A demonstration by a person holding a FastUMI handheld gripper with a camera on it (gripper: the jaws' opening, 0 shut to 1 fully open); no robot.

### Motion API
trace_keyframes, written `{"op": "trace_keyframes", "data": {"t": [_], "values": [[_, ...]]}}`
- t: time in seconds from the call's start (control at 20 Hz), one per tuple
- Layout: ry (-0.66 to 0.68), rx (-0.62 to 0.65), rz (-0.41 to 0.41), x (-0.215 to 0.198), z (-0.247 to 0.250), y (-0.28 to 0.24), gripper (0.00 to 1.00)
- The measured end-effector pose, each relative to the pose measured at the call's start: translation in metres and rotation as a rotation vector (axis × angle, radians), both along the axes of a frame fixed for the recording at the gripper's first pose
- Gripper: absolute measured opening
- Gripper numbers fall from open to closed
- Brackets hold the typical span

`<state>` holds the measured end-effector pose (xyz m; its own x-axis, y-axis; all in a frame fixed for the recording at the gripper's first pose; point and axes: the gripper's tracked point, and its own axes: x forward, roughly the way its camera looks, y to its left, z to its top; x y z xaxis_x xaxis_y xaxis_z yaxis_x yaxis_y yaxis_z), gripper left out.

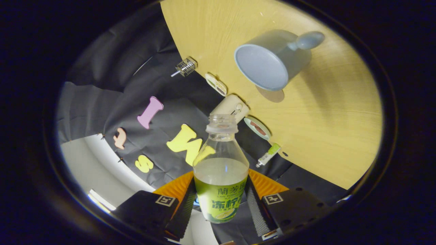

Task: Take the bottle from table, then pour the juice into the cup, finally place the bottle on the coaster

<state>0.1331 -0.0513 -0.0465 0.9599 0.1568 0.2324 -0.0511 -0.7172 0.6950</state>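
Bottle (220,177), uncapped, green label, between pressing claw (220,204) fingers, near cup (269,61).

We see a wooden table (340,136); along its edge sit a wire cage w/ handle (185,66), two small dishes (216,84) (258,128), a cream cylinder (230,107), a green-capped tube (268,154).

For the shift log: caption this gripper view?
Gripper clamps the uncapped bottle, tilted toward the blue cup.

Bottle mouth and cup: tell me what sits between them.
Gripper view: a cream cylindrical object at the table edge lies between bottle mouth and cup; gripper holds the bottle.
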Motion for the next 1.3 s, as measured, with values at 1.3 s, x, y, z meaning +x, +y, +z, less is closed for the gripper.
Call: {"op": "trace_keyframes", "data": {"t": [1.3], "values": [[0.087,-0.811,-0.183,-0.001,-0.042,0.014,0.79]]}}
